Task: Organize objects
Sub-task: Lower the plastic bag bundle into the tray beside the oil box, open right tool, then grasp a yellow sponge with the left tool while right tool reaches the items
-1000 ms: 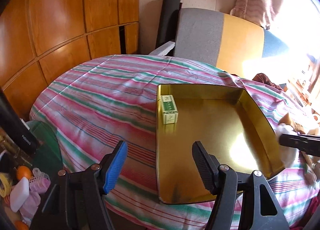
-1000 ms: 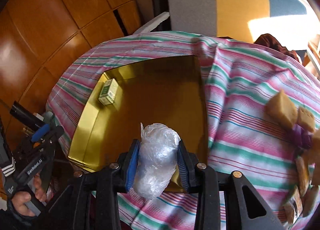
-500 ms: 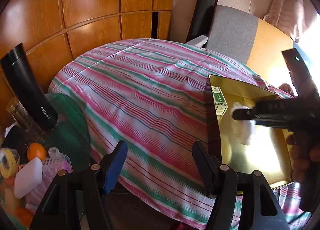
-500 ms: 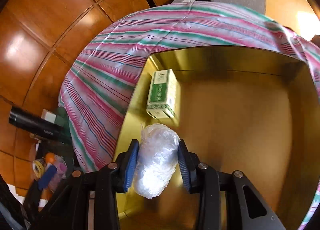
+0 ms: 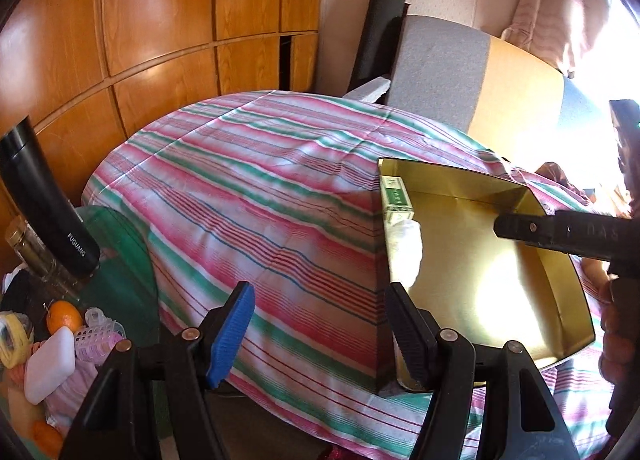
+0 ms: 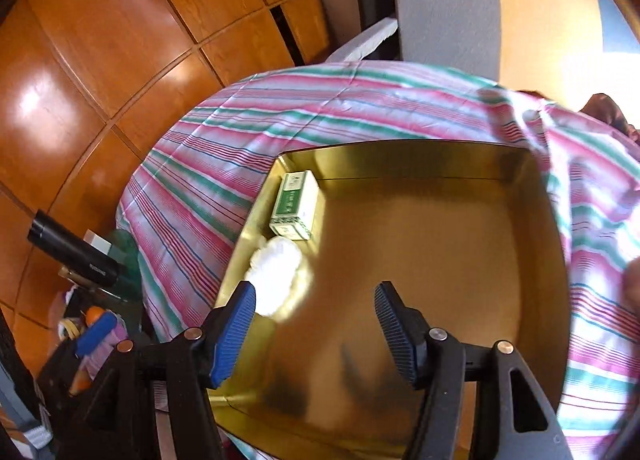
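Note:
A gold metal tray point(image 6: 460, 228) lies on the striped tablecloth point(image 5: 260, 196). Inside it, along the left wall, a green and white box point(image 6: 295, 204) lies next to a white plastic-wrapped bundle point(image 6: 278, 270). The tray point(image 5: 500, 260), box point(image 5: 396, 200) and bundle point(image 5: 408, 248) also show in the left wrist view. My right gripper point(image 6: 314, 330) is open and empty above the tray, just behind the bundle. My left gripper point(image 5: 320, 332) is open and empty over the table's near edge, left of the tray.
A black flask point(image 5: 44, 200), an orange point(image 5: 64, 316), a white soap-like block point(image 5: 48, 364) and pink curlers point(image 5: 96, 340) crowd a green side table at lower left. Wooden panelling point(image 5: 160, 20) and an upholstered chair back point(image 5: 460, 72) stand behind the table.
My right gripper has opened and let go of the plastic-wrapped bundle, which now lies in the tray beside the box. The right gripper has drawn back a little. The left view has swung slightly right.

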Motion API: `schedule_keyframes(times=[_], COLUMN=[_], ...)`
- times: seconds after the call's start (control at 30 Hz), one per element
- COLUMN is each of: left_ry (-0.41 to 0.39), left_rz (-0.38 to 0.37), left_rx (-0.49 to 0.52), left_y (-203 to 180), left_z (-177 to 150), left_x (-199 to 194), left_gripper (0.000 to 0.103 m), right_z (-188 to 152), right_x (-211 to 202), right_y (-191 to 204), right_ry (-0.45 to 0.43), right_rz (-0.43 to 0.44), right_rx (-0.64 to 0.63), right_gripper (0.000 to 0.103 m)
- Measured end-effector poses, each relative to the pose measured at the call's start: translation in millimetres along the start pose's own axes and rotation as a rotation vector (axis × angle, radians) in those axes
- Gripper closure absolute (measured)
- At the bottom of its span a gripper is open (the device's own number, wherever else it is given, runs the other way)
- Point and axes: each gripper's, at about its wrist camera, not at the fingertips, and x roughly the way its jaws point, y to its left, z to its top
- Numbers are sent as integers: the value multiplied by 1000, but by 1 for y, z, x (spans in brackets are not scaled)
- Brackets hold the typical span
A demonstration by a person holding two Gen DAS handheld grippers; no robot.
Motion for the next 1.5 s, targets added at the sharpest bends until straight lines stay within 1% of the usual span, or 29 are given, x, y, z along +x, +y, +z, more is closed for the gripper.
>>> schedule_keyframes(times=[0.17, 0.3, 0.53, 0.67, 0.83, 0.97, 1.03, 1.1, 1.17, 1.23, 1.27, 1.3, 1.33, 1.43, 1.5], left_ry=[-18, -23, -25, -26, -20, -18, -10, -3, -2, 1, 8, 20, 32, 66, 82], left_rz=[-24, -47, -106, -146, -203, -244, -270, -299, -321, -338, -350, -360, -370, -402, -400], left_rx=[52, 98, 188, 245, 323, 387, 417, 444, 474, 508, 521, 533, 540, 561, 593], left_y=[-22, -40, -78, -103, -139, -170, -187, -205, -225, -246, -257, -268, -278, -310, -333], left_z=[-1, -2, -4, -5, -8, -11, -12, -13, -13, -12, -12, -12, -11, -10, -9], left_x=[-11, -17, -23, -26, -28, -31, -32, -34, -36, -36, -35, -32, -30, -20, -12], left_gripper=[33, 33, 33, 33, 33, 33, 33, 33, 33, 32, 31, 28, 25, 20, 16], right_z=[-24, -41, -70, -88, -115, -136, -147, -159, -174, -192, -200, -206, -211, -218, -219], right_x=[-32, -57, -107, -137, -183, -223, -236, -245, -249, -251, -250, -249, -252, -261, -261], right_y=[-18, -40, -98, -144, -215, -272, -298, -324, -345, -363, -371, -377, -382, -384, -382], right_ry=[-54, -101, -165, -202, -257, -324, -353, -379, -408, -446, -449, -439, -451, -493, -502], right_rz=[-70, -120, -225, -293, -409, -509, -557, -586, -600, -578, -565, -553, -533, -522, -495], right_rx=[-13, 7, 95, 191, 348, 485, 549, 614, 686, 778, 828, 868, 901, 936, 944], right_gripper=[40, 40, 40, 39, 39, 39, 39, 38, 38, 38, 38, 38, 38, 37, 37])
